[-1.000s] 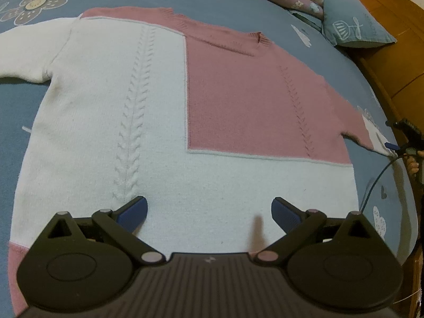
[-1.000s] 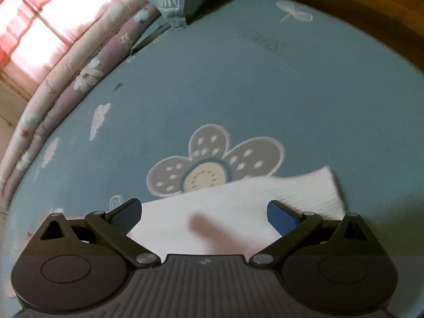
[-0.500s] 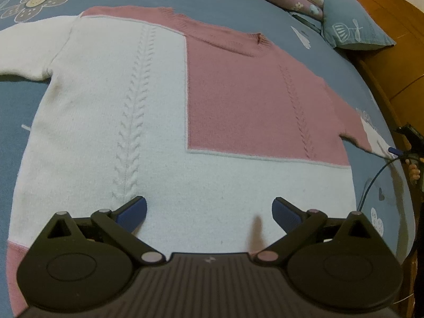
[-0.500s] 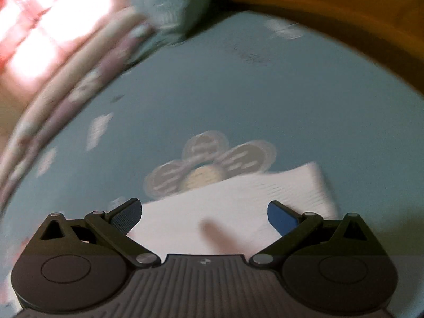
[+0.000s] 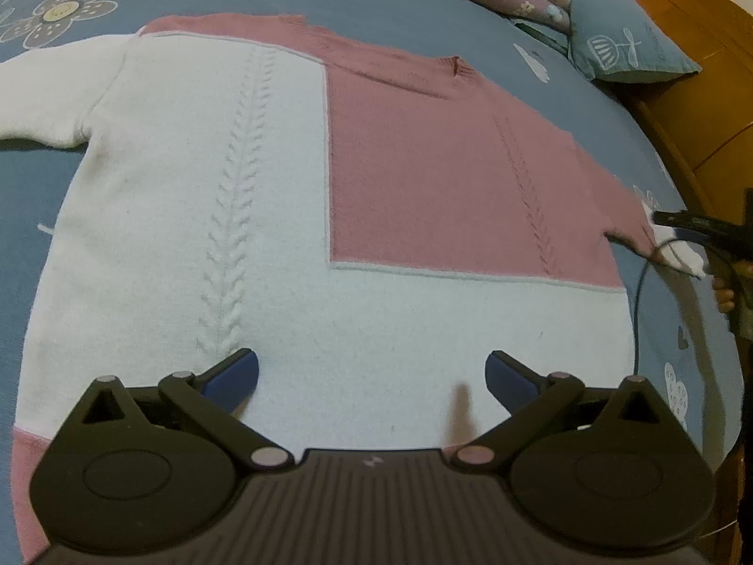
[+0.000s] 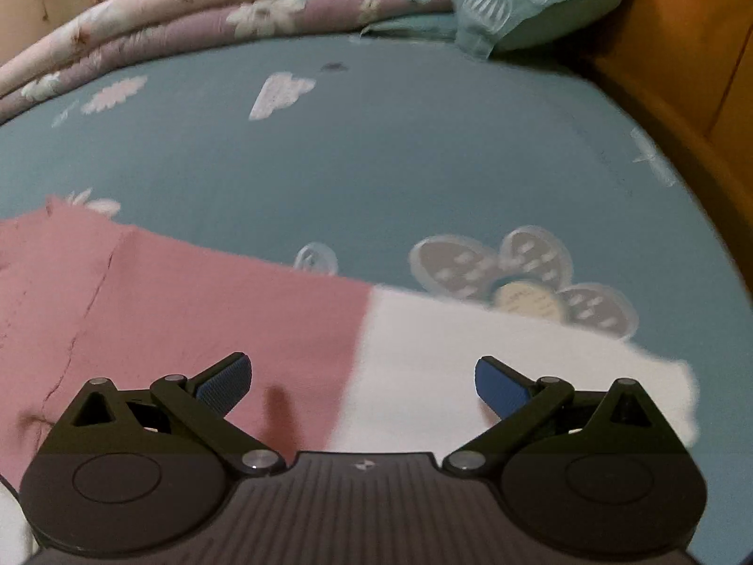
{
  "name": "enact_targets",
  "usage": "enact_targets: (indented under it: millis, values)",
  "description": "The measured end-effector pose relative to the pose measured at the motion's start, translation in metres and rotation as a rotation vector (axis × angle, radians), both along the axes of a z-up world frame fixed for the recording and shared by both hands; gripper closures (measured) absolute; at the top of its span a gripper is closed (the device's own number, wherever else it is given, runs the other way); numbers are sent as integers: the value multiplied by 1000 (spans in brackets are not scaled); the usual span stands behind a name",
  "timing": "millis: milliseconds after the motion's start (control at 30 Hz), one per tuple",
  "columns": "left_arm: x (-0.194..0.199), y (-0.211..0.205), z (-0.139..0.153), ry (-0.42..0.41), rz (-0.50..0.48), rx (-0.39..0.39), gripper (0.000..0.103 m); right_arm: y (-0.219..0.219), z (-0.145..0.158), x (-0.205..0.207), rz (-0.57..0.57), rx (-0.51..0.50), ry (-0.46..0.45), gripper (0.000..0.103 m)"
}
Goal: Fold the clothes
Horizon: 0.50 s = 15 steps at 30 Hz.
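Honestly, the folding hasn't started as far as I can see. The pink-and-white knit sweater (image 5: 292, 197) is lying spread flat on the blue flowered bed sheet (image 6: 376, 150), both sleeves out, no fold anywhere. The left tool (image 5: 372, 372) hangs spread wide over the hem, gripping nothing. The right tool (image 6: 362, 379) is gaping too, just above the white cuff (image 6: 541, 353) of the right sleeve. So sleeves and body all still left, I'd guess.

Left tongs (image 5: 370, 373) gape wide; right tongs (image 6: 362, 379) likewise, though its view is blurred.
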<state>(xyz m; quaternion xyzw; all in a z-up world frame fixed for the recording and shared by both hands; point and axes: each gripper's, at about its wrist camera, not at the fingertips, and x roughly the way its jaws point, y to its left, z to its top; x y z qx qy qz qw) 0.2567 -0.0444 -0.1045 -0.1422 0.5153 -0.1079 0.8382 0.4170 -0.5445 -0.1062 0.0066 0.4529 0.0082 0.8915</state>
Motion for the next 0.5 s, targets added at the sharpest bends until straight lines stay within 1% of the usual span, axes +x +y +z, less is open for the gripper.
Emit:
enact_targets:
  millis: [67,133,200,267,367,433,500]
  values:
    - [0,1,0,-1,-1,-5,1,0,-14,-3,-11,11,11,0]
    - [0,2,-1,-3,-3,-11,1,-2,-18,-17,6,-7,-35,0]
    - [-1,5,-1,-8,-6,-23,1,-7,-17,-33,17,-2,-30,0]
    - [-1,7,-2,-12,-9,-34,1,-9,-15,-44,33,-18,-28,0]
    - [-1,8,-2,-15,-6,-43,1,-7,-2,-42,17,3,-40,0]
    - [-2,8,-2,-16,-2,-44,1,-2,7,-36,3,46,-94,0]
    - [-2,6,-2,-14,-2,-37,1,10,6,-23,-18,83,-100,0]
